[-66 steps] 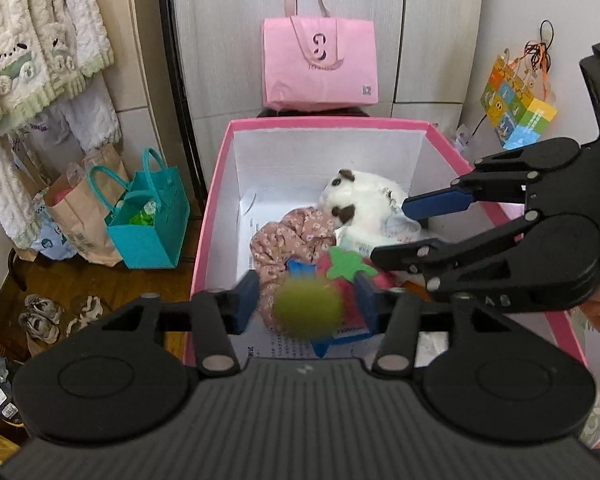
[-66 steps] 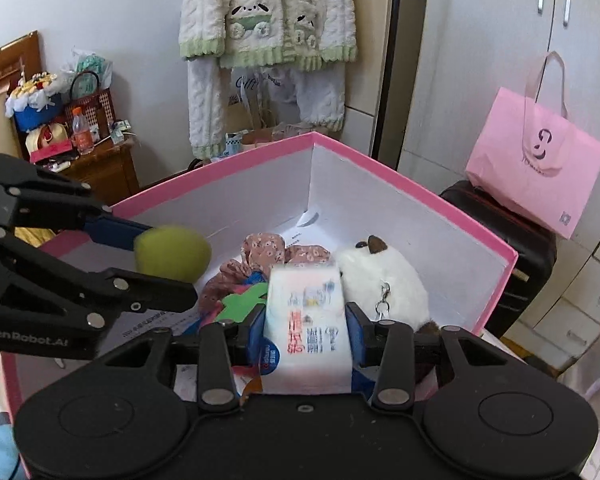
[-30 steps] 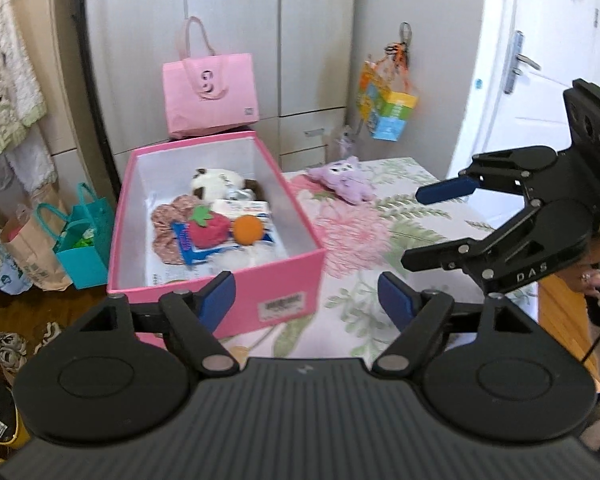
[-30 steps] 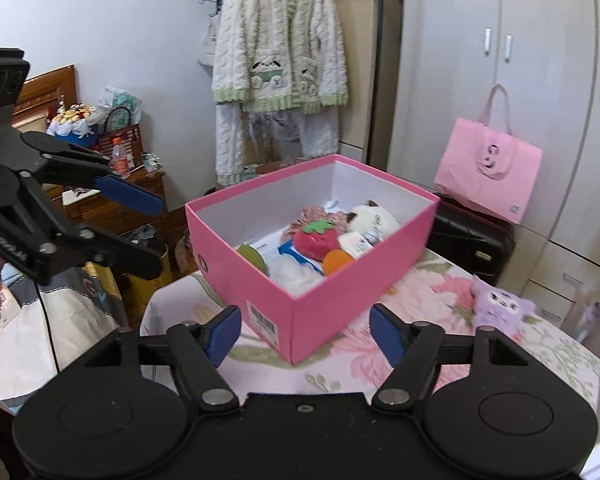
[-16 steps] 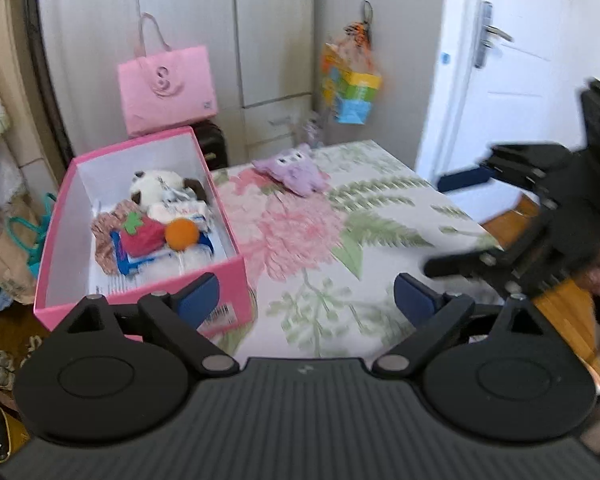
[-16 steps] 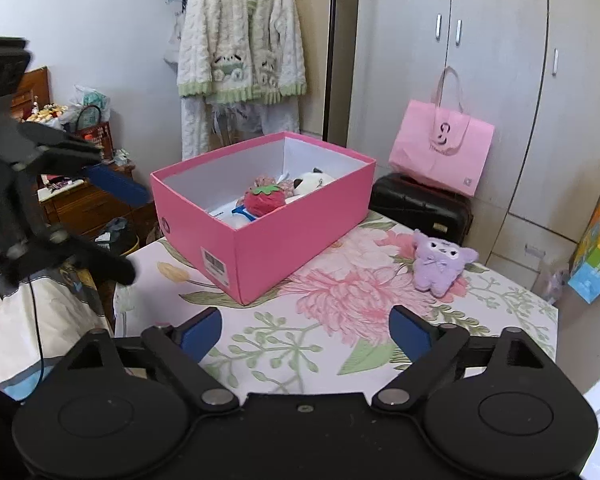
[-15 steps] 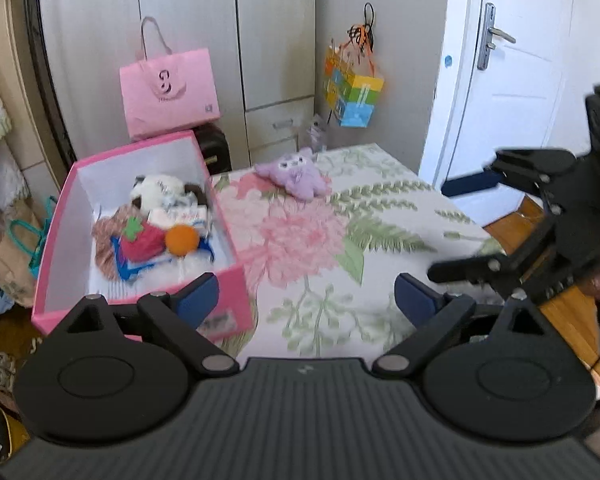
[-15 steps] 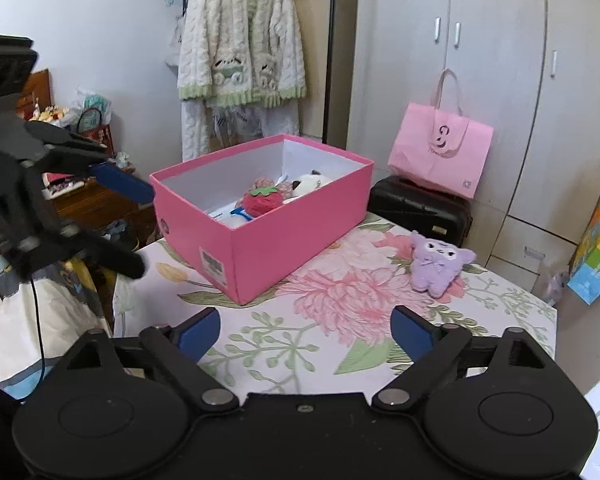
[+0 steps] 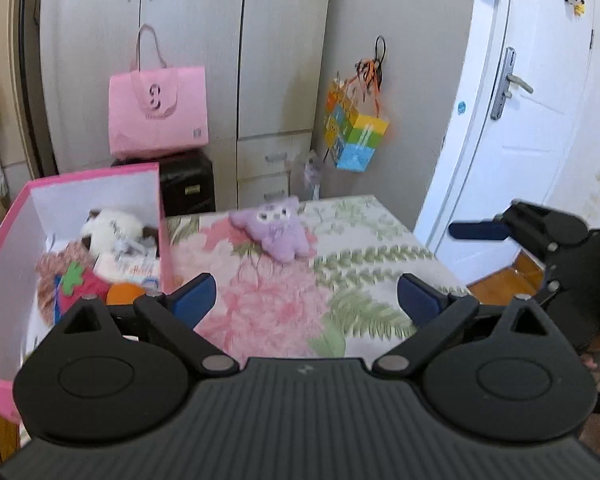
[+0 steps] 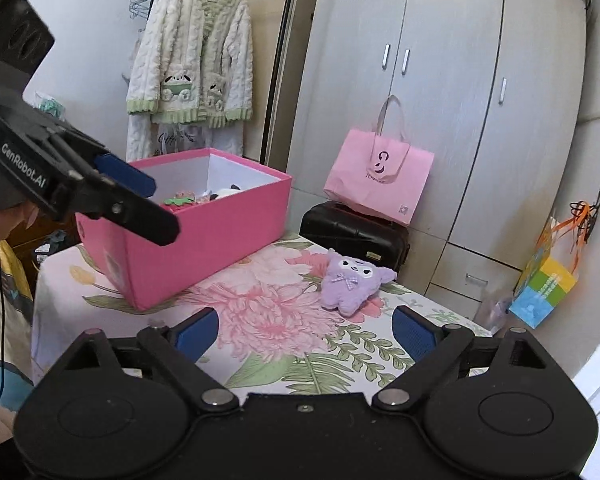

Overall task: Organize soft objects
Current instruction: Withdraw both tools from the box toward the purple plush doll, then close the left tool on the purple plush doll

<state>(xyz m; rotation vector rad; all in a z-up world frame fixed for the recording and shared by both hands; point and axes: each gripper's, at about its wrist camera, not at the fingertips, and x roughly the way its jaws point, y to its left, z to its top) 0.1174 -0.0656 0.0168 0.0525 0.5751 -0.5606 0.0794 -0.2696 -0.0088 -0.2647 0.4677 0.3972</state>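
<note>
The left gripper (image 9: 306, 300) points slightly down over the flowered table (image 9: 356, 264), its jaws spread and widening a little, with nothing between them. The right gripper (image 10: 304, 332) is angled down the same way, jaws wide apart and empty. In the left view the right gripper shows at the right edge, off the table's side; only its upper blue pad is clear, the rest is cut off. In the right view the left gripper shows at the left edge in front of the box (image 10: 204, 236), hiding part of the box's near corner.

A purple plush (image 9: 278, 232) lies flat on the table, well apart from both grippers and just beside the box's far end. It is a little blurred in the left view and sharper in the right one.

The pink box stands open on the table's left part. Inside are a white plush (image 9: 112, 228), a floral cloth (image 9: 56, 258), a red strawberry toy (image 9: 82, 286) with a green leaf, an orange ball (image 9: 124, 292) and a white packet (image 9: 128, 266). The left gripper's body covers the box's near part, so what lies there cannot be told.

A pink bag (image 9: 158, 110) rests on a black case (image 9: 188, 188) behind the table.
</note>
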